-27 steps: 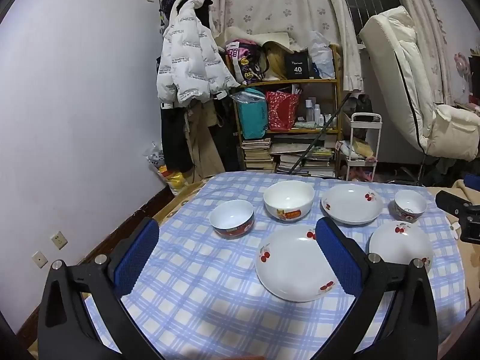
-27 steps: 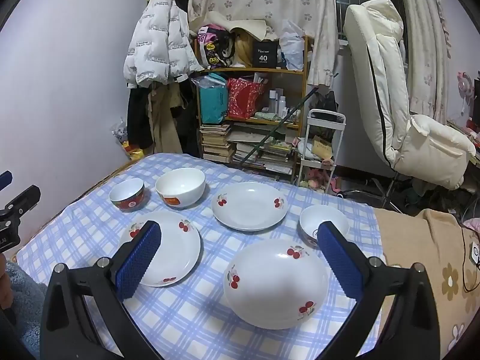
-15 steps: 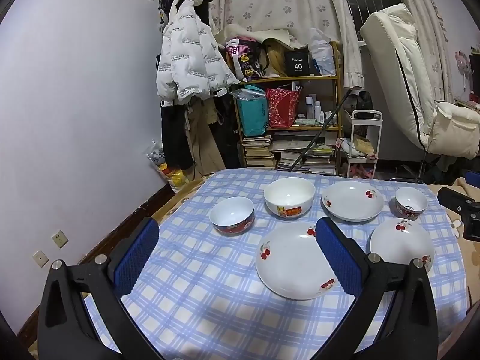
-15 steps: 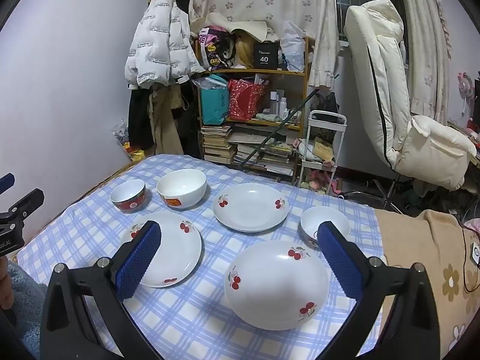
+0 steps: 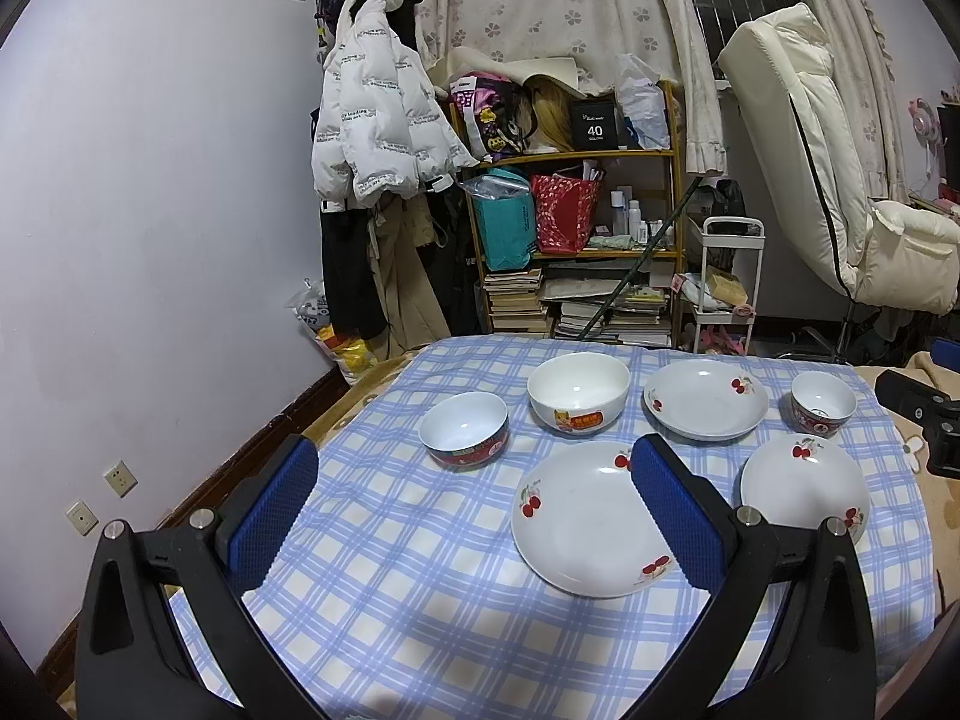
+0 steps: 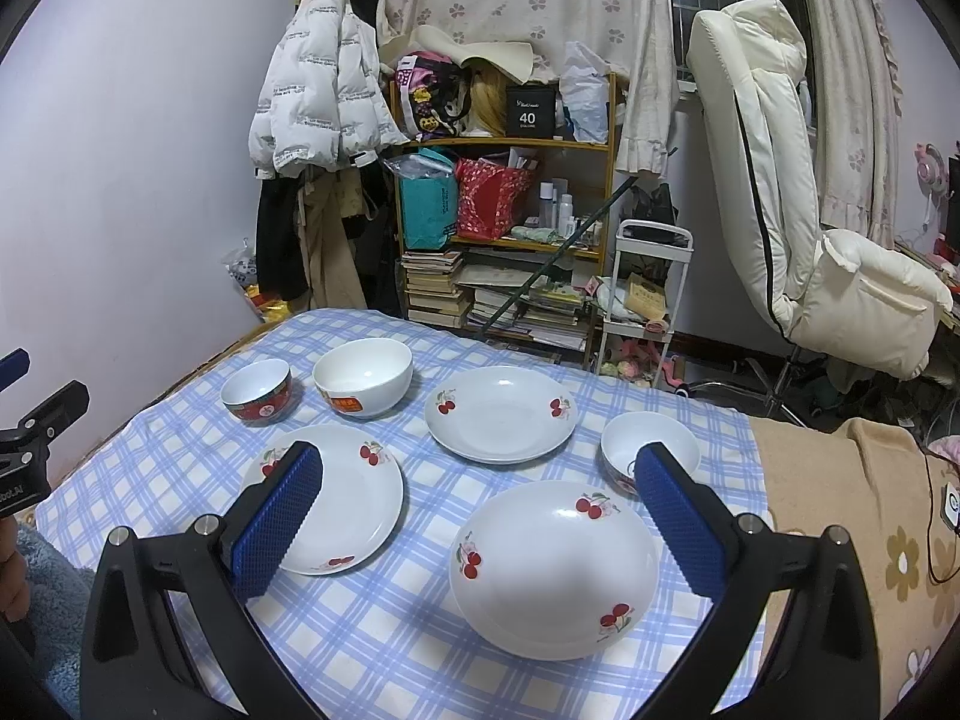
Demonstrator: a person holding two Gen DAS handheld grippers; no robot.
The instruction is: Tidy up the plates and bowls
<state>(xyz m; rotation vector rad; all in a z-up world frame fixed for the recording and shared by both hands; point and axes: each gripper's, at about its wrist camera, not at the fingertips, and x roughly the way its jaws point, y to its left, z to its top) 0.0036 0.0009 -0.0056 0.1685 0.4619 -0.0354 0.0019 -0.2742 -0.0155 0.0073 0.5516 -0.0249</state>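
Three white cherry plates and three bowls sit on a blue checked tablecloth (image 5: 372,576). In the left wrist view: a small red-banded bowl (image 5: 463,429), a large white bowl (image 5: 578,391), a deep plate (image 5: 705,398), a small bowl (image 5: 823,403), a near plate (image 5: 591,519) and a right plate (image 5: 804,487). In the right wrist view the nearest plate (image 6: 555,567) lies between the fingers, with the left plate (image 6: 348,495), far plate (image 6: 501,414) and small bowl (image 6: 645,447). My left gripper (image 5: 474,510) and right gripper (image 6: 480,516) are open, empty, above the table.
A cluttered wooden shelf (image 5: 576,240) with books and bags stands behind the table, beside a hanging white jacket (image 5: 378,126). A white recliner (image 6: 798,192) and small white cart (image 6: 645,282) stand at the back right. A beige blanket (image 6: 852,516) covers the table's right end.
Both grippers have drawn back and risen slightly, so the dishes sit a little lower and smaller in view. Jaws remain open. No dish has moved.
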